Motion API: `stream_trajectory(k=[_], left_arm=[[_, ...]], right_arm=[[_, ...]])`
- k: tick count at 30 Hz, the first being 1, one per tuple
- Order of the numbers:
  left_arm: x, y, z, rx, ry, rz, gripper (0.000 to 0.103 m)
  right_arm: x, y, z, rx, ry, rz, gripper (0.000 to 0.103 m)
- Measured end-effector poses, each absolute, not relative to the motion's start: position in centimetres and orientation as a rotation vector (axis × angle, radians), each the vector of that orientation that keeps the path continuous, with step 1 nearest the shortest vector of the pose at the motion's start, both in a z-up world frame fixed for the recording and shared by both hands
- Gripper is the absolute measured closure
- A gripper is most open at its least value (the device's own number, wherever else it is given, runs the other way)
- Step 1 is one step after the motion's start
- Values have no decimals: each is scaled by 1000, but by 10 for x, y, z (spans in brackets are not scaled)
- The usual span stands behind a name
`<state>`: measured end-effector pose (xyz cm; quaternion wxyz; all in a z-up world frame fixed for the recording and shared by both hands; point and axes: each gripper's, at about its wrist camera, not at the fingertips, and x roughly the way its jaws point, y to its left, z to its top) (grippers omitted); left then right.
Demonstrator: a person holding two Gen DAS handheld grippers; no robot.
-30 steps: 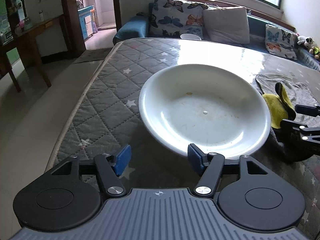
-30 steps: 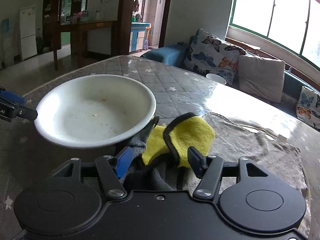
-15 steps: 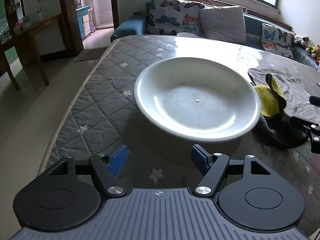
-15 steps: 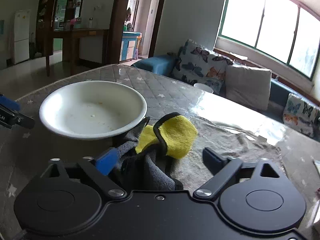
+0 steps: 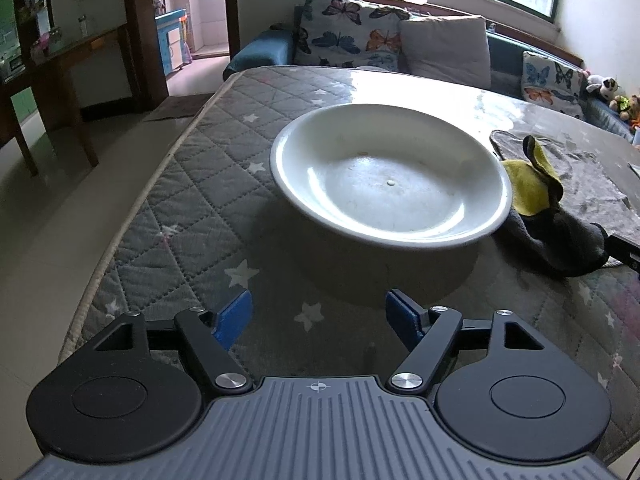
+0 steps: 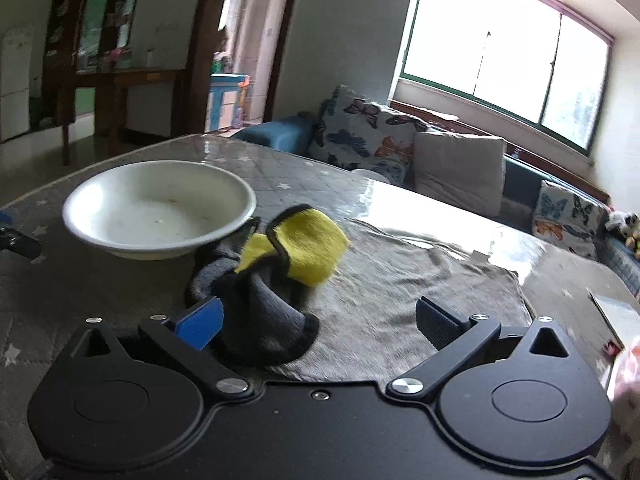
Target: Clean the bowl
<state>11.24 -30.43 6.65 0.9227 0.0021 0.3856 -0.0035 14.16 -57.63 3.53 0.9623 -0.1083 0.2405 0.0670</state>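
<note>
Your wide white enamel bowl [image 5: 390,176] sits on the grey star-quilted table cover [image 5: 192,208], with a few crumbs inside it. Your left gripper [image 5: 318,316] hangs just short of the bowl, jaws spread wide and empty. Beside the bowl's far rim lies the crumpled yellow-and-grey microfibre cloth [image 6: 280,264]. Your right gripper [image 6: 318,320] gapes wide too; the cloth lies loose by its blue pad.
</note>
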Motion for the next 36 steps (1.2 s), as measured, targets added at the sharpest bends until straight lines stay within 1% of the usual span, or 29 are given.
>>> stream_trajectory(k=[19, 25, 36], left_arm=[[111, -286, 50, 23, 732, 26, 24], [119, -275, 43, 32, 708, 32, 23], [142, -257, 30, 29, 696, 6, 22]], right_arm=[[147, -638, -4, -152, 518, -74, 0], [156, -652, -7, -106, 536, -83, 0], [170, -662, -10, -122, 553, -81, 0]])
